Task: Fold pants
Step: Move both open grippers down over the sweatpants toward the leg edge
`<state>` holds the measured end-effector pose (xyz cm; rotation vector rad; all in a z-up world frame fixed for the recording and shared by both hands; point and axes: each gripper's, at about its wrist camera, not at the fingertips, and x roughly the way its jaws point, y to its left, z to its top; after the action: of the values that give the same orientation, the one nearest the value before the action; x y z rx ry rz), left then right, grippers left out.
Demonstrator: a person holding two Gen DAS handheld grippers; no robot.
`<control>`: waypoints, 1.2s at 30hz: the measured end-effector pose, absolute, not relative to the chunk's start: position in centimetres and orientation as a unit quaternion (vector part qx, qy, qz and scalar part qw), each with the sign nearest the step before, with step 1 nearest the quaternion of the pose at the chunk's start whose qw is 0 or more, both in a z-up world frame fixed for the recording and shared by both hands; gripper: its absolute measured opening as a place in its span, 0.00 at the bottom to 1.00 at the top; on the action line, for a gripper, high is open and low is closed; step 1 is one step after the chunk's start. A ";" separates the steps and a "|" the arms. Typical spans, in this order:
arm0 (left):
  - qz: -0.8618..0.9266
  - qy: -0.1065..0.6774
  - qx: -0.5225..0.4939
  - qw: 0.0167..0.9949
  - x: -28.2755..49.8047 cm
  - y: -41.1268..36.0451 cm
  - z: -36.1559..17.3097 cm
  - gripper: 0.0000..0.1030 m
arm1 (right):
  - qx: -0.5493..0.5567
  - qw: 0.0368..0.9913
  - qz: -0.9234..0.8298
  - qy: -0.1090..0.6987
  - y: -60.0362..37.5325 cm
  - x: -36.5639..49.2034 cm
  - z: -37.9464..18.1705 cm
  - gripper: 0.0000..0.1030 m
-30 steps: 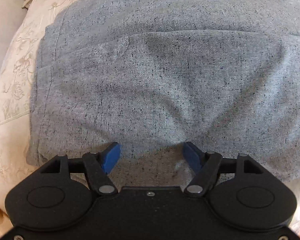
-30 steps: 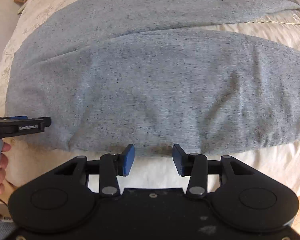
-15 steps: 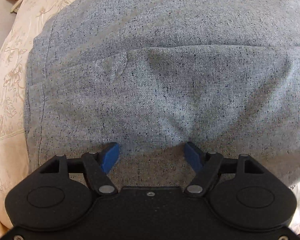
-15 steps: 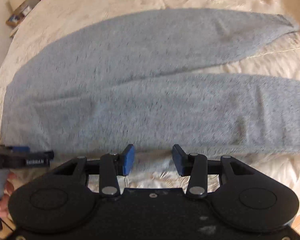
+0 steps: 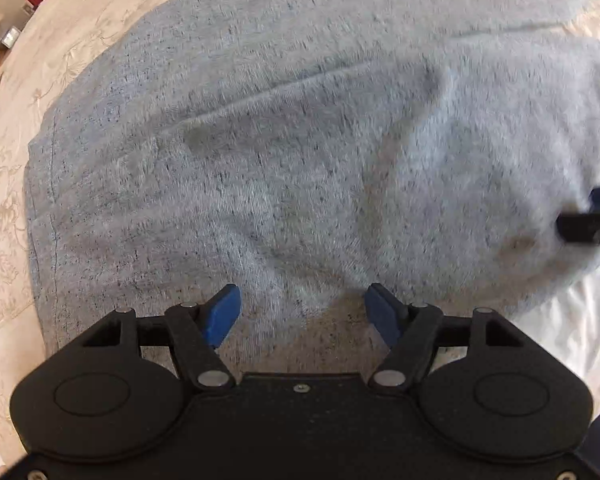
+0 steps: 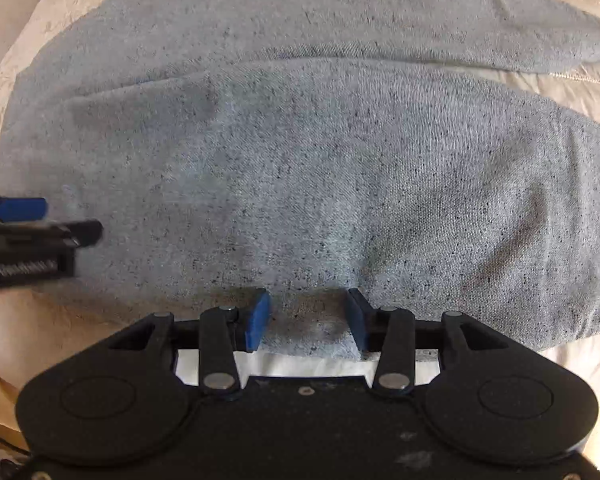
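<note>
Grey speckled pants lie flat on a bed, waist to the left and two legs running right. My left gripper points down over the waist area near the front edge; its jaws are closing, still wide apart, with flat fabric under the gap and neither pad pressing on it. My right gripper stands open over the near leg's front edge, with fabric between its blue pads but not pinched. A blue pad of the left gripper shows at the left of the right wrist view.
A cream embroidered bedspread surrounds the pants and shows between the two legs at the right. Small items sit beyond the bed at the far left. The bed's near edge lies just below both grippers.
The right gripper has moved from the bare bedspread onto the near leg's edge. The left gripper has rolled and shifted, and the right gripper now shows at the edge of its view.
</note>
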<state>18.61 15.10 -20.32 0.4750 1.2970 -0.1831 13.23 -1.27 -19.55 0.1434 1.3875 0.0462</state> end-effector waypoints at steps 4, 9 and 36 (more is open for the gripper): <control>-0.071 0.590 0.225 0.772 17.7 14.6 -21.2 0.72 | 0.022 0.787 0.011 0.616 -2.4 12.4 -18.7 0.43; -0.050 0.600 0.215 0.769 18.9 14.1 -20.2 0.69 | 0.041 0.785 -0.065 0.615 -10.5 11.2 -19.4 0.43; -0.181 0.569 0.253 0.762 19.4 -16.1 -17.8 0.68 | 0.135 0.741 -0.235 0.615 -44.3 2.0 -19.0 0.43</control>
<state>19.41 -16.13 -17.77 0.5499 1.2374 -0.3933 2.01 -44.30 -18.99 0.2968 1.3477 -0.5150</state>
